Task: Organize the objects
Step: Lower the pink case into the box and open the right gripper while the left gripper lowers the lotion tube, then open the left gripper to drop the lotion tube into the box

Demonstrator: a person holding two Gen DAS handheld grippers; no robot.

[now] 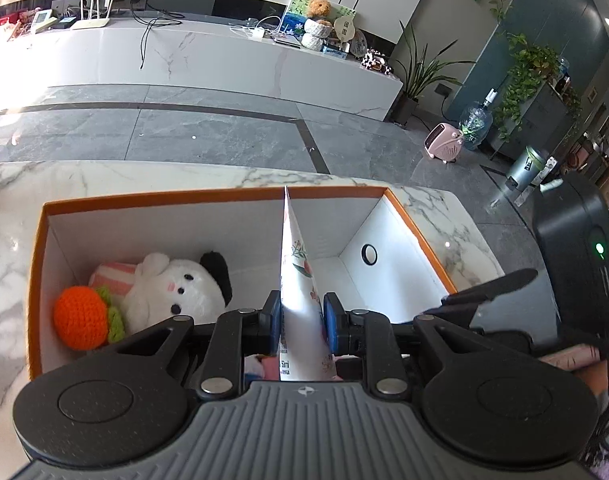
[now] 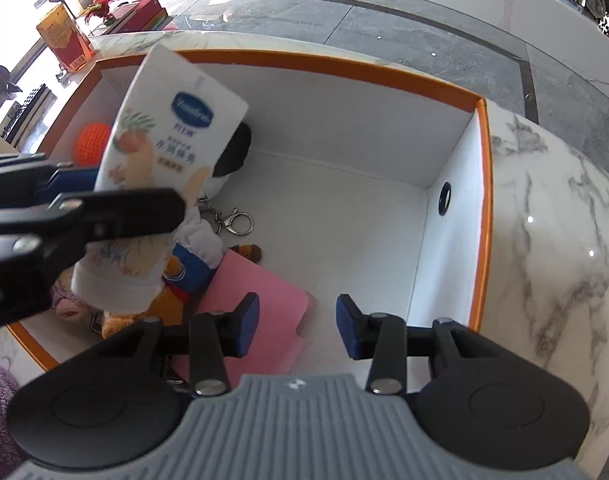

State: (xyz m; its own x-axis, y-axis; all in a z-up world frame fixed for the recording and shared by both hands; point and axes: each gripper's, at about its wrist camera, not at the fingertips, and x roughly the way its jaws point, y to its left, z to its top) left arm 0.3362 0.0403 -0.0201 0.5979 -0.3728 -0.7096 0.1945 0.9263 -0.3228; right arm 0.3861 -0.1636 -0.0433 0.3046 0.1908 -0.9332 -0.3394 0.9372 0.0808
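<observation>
While it hangs above the box, the tube (image 2: 160, 168) is white and soft-sided, with a blue oval logo, a peach-and-leaf print and printed text below; it is flat and crimped at the top end, with a wide white cap at the bottom. The left gripper (image 1: 302, 320) pinches it across the lower body, both blue pads (image 1: 331, 320) pressed on its sides, crimped end pointing up and away. It sits over the left part of the box (image 2: 482, 200), which is orange outside, white inside, with a round hole in one end wall. Below the tube lie a white plush toy (image 1: 176, 284) with a black ear, an orange crocheted ball (image 1: 80, 316), a small plush in blue and orange (image 2: 192, 268), a metal key clasp (image 2: 234, 218) and a pink flat card (image 2: 256, 320). The right gripper (image 2: 298, 326) hovers over the card, jaws spread, nothing between them. The box rests on a marble table (image 2: 544, 240).
</observation>
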